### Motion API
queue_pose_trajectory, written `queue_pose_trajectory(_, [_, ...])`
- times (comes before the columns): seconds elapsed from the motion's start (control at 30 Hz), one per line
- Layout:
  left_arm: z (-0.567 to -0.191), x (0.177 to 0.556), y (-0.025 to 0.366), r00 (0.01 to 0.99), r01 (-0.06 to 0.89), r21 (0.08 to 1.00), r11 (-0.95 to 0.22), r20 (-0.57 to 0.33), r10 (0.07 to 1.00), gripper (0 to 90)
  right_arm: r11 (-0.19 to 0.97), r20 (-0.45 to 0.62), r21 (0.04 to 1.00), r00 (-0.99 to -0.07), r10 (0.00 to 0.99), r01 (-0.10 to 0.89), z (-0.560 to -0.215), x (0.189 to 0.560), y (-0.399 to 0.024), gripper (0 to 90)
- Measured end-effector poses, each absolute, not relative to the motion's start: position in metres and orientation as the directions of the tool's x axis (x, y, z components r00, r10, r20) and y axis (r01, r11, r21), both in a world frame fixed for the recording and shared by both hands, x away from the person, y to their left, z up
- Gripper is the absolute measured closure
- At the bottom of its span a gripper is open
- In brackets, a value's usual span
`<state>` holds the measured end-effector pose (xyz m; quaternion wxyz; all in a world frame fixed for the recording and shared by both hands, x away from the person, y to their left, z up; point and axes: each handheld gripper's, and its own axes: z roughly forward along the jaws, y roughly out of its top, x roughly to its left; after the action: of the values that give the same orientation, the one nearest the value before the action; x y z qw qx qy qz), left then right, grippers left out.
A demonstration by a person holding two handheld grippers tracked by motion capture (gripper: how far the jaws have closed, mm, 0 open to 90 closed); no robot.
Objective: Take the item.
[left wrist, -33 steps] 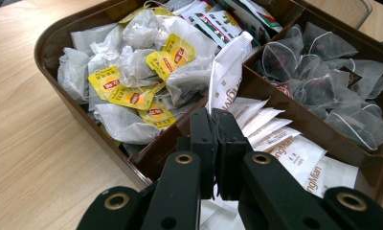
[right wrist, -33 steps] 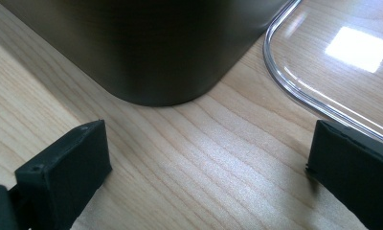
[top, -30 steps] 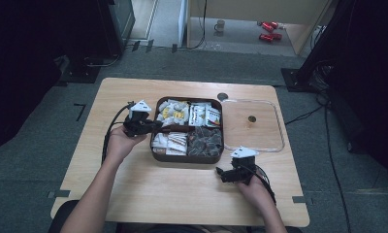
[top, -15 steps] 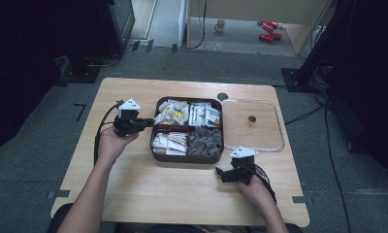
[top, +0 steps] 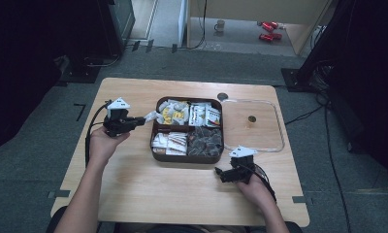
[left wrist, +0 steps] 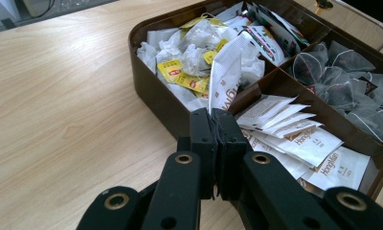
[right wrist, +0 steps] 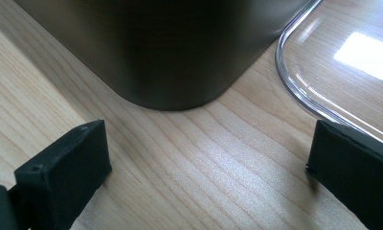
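A brown four-compartment tray (top: 155, 155) of tea bags sits mid-table. My left gripper (top: 144, 119) is just left of the tray's back-left corner, shut on a white paper sachet (top: 152, 116). In the left gripper view the sachet (left wrist: 226, 72) stands upright from the closed jaws of my left gripper (left wrist: 217, 125), above the tray's rim (left wrist: 153, 96). My right gripper (top: 220, 174) rests on the table by the tray's front-right corner. In the right gripper view it (right wrist: 204, 158) is open and holds nothing, facing the tray's dark wall (right wrist: 170, 52).
A clear plastic lid (top: 274, 141) with a small knob (top: 251, 119) lies flat to the right of the tray; its edge (right wrist: 295, 91) is close to my right gripper. Bare wooden table (top: 172, 194) spreads in front and at the left.
My left gripper has drawn back to the left, away from the tray, with the white sachet held in it. The right gripper has stayed put.
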<state>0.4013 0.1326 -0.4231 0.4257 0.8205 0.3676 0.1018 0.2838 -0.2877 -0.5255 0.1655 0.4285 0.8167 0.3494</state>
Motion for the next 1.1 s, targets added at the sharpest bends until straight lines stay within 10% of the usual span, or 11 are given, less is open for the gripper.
queue_pose_trajectory(1.1, [-0.473, 0.433, 0.166, 0.6, 0.66, 0.657, -0.364, -0.169, 0.782, 88.7, 0.389, 0.029, 0.713, -0.579, 0.815, 0.584, -0.526, 0.284, -0.288, 0.3])
